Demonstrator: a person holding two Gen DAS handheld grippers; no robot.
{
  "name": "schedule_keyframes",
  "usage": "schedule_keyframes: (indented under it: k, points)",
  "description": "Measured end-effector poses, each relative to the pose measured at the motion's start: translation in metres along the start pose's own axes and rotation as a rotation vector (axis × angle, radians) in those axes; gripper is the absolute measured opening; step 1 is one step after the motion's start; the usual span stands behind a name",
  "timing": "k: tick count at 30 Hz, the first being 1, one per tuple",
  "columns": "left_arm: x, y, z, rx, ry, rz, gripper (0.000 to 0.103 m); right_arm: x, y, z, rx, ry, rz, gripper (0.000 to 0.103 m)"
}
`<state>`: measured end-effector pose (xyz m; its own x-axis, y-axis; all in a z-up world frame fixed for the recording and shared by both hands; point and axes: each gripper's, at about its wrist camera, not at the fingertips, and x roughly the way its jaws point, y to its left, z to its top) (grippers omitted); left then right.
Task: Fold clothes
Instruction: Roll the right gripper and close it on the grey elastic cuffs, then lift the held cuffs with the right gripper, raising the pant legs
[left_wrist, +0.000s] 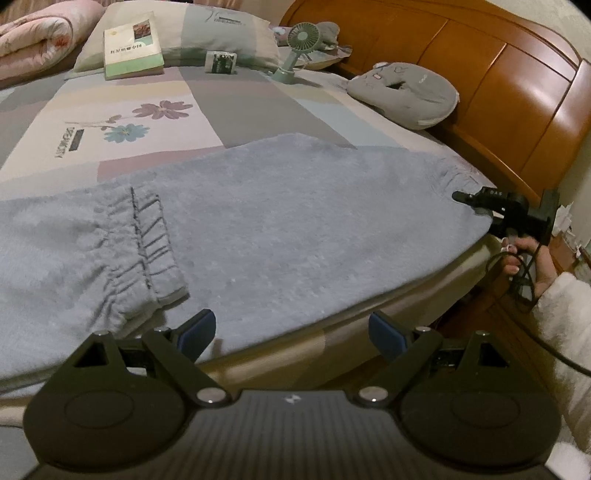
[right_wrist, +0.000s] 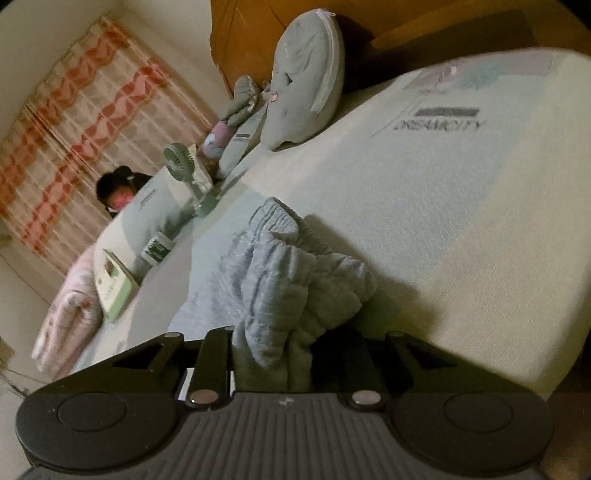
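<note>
Lying flat on the bed (left_wrist: 258, 96), the grey trousers (left_wrist: 280, 221) stretch their long axis from nine o'clock to three o'clock before the left claw (left_wrist: 291, 334), which hangs wide open over the near hem at six o'clock. The right claw (right_wrist: 271, 363) is nearer its end: it pinches the gathered cloth at three o'clock.

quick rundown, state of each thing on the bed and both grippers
pants: spread flat on the bed, one elastic end bunched in the right gripper
left gripper: jaws open, empty, above the pants' near edge
right gripper: jaws shut on the pants
book: closed, lying on the pillow
fan: upright; running or not, cannot tell
quilt: rolled up
cushion: leaning on the headboard
</note>
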<state>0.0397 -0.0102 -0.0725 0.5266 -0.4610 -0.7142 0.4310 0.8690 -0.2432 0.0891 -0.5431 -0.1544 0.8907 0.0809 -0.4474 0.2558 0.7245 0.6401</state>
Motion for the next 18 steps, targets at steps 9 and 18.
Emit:
schedule_keyframes:
  k: [9,18]
  points:
    - [-0.013,0.012,0.008,0.102,0.038,0.054,0.090,-0.021,0.073,0.007,-0.276,-0.030,-0.063,0.023]
    - [-0.020,0.038,0.026,0.248,0.028,0.086,0.090,-0.040,0.161,-0.006,-0.541,-0.051,-0.065,0.024]
